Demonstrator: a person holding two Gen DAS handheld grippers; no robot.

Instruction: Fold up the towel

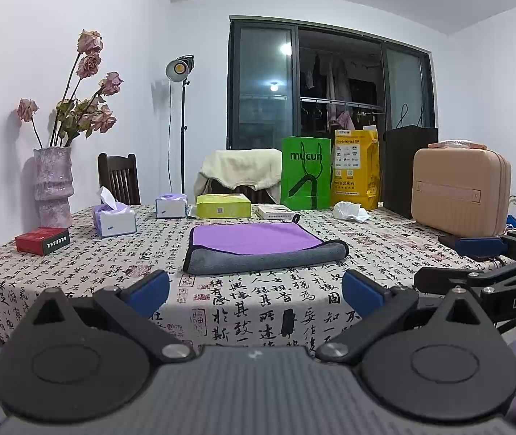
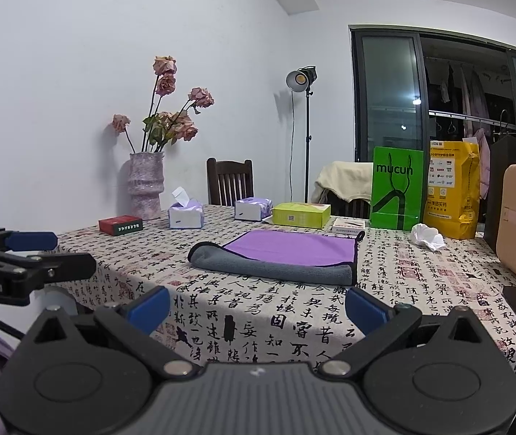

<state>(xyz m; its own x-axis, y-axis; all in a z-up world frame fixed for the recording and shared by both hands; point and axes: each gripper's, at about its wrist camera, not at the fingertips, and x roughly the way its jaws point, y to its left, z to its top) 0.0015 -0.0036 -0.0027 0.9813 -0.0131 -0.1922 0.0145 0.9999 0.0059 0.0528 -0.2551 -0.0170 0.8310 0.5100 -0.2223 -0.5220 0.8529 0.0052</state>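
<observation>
A towel (image 1: 258,244), purple on one face and grey on the other with black edging, lies folded on the table's calligraphy-print cloth (image 1: 258,301). Its grey fold faces me. It also shows in the right wrist view (image 2: 287,253). My left gripper (image 1: 256,290) is open and empty, held back from the towel at the table's near edge. My right gripper (image 2: 258,308) is open and empty, also short of the towel. Each gripper shows at the side of the other's view.
Behind the towel stand tissue boxes (image 1: 114,217), a green-yellow box (image 1: 223,206), a green bag (image 1: 305,177) and a yellow bag (image 1: 356,168). A vase of dried roses (image 1: 53,185) and a red box (image 1: 42,241) are left. A pink case (image 1: 461,192) is right.
</observation>
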